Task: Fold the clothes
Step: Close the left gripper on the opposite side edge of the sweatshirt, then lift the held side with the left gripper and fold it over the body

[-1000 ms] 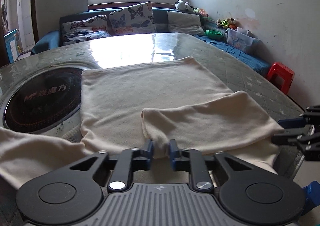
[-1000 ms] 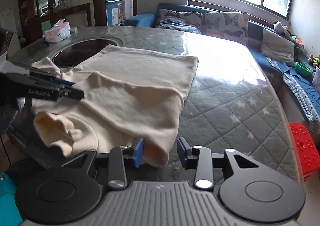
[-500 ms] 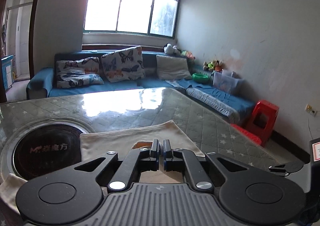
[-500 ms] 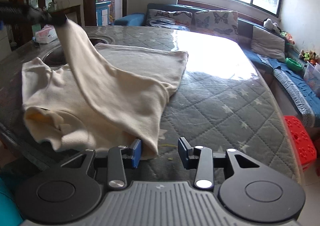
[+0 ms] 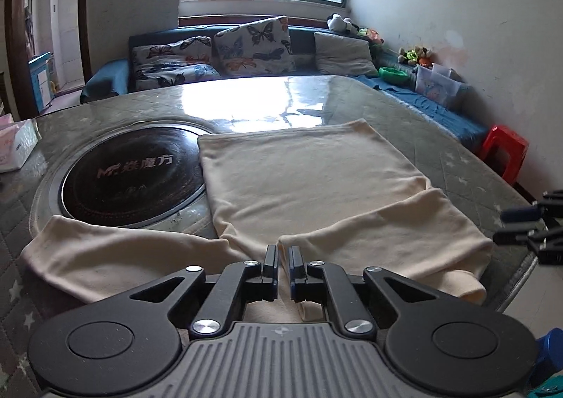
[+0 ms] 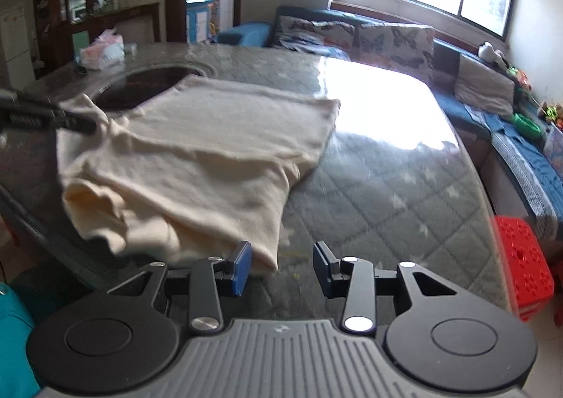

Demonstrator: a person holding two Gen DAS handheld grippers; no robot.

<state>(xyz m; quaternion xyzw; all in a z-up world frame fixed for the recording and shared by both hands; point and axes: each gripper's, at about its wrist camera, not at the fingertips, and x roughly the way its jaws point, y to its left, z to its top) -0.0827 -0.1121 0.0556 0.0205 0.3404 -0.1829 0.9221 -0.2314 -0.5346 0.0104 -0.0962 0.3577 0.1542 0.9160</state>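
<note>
lying flat, cream shirt [image 5: 309, 179], sleeve folded inward

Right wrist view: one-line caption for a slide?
Right gripper open at the near edge of a cream garment on the table; left gripper at its far corner.

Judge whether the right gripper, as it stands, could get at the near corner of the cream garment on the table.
Probably yes. The right gripper is open, and the cream garment ends with its near corner just beside the left fingertip. Only bare quilted table lies between; the left gripper is off at another edge.
</note>
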